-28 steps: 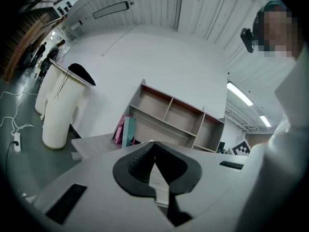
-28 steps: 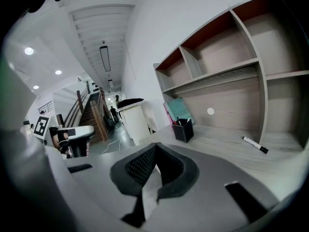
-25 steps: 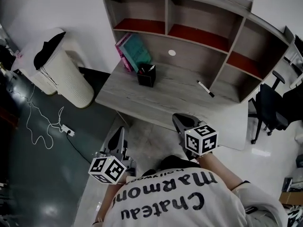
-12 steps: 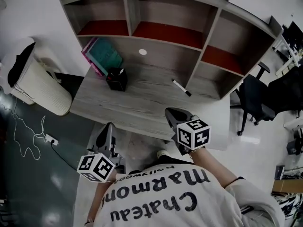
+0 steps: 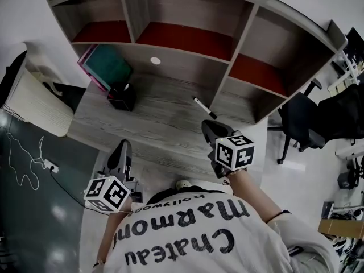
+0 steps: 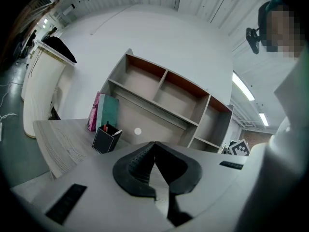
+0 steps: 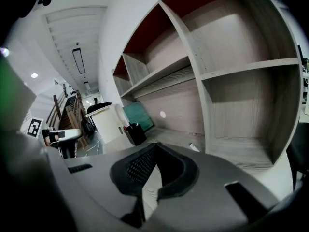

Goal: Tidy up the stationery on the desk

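Observation:
A black-capped white marker lies loose on the grey desk, near the right upright of the hutch; it shows small in the right gripper view. A black pen holder with pens stands at the desk's left. My left gripper hangs before the desk's front edge, jaws shut on nothing. My right gripper is over the front edge, short of the marker, also shut and empty.
Teal and pink books lean behind the pen holder. The hutch's shelves with red backs stand bare. A white bin is left of the desk, a black office chair right. A cable trails on the floor.
The person has stepped closer to the desk. Both grippers have come forward with them; the right one now reaches the front edge. Both stayed shut.

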A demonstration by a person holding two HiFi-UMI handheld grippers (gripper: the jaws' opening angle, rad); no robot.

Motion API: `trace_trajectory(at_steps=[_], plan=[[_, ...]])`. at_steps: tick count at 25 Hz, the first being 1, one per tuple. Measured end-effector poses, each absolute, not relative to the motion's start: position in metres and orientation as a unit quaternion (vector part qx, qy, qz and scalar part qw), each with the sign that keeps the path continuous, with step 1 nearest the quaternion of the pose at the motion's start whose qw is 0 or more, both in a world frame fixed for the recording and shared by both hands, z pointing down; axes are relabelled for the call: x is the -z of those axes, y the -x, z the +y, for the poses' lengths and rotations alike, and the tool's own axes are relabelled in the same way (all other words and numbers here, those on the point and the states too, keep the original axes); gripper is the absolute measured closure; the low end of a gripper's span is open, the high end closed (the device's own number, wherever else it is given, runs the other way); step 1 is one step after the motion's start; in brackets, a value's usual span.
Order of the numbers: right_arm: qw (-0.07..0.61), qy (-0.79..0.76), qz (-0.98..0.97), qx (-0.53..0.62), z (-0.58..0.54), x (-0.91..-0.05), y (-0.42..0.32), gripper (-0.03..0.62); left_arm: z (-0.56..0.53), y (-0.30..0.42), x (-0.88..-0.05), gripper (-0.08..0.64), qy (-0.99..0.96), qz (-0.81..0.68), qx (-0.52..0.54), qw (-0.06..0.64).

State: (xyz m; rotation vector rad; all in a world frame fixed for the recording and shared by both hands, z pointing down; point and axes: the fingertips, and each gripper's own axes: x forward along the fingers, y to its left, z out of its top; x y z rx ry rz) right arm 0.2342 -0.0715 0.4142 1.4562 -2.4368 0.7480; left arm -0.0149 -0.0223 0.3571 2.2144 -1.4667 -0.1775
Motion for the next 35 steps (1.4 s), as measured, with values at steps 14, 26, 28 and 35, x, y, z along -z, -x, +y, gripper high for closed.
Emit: trace_trajectory(at_steps=[14,26,28,35], plan=[[0.133,-0.524,-0.789,-0.293,-0.122,-0.476,-0.295,0.580,-0.028,0.015,-0.387,0.545,-0.776,-0.573,0.037,0.261],[0.164,-0.516,-0.772,-0.332,-0.132,-0.530,-0.304,0.580,-0.022,0.038,-0.405,0.545,-0.744,-0.607,0.028,0.279],[0.169,-0.521,-0.767,-0.334,-0.135,-0.535,-0.309,0.580,-0.022,0.040,-0.406,0.545,-0.740,-0.611,0.025,0.280],[0.181,-0.534,-0.752,-0.341,-0.140,-0.550,-0.325,0.554,-0.018,0.041,-0.408,0.545,-0.733,-0.619,0.022,0.282]])
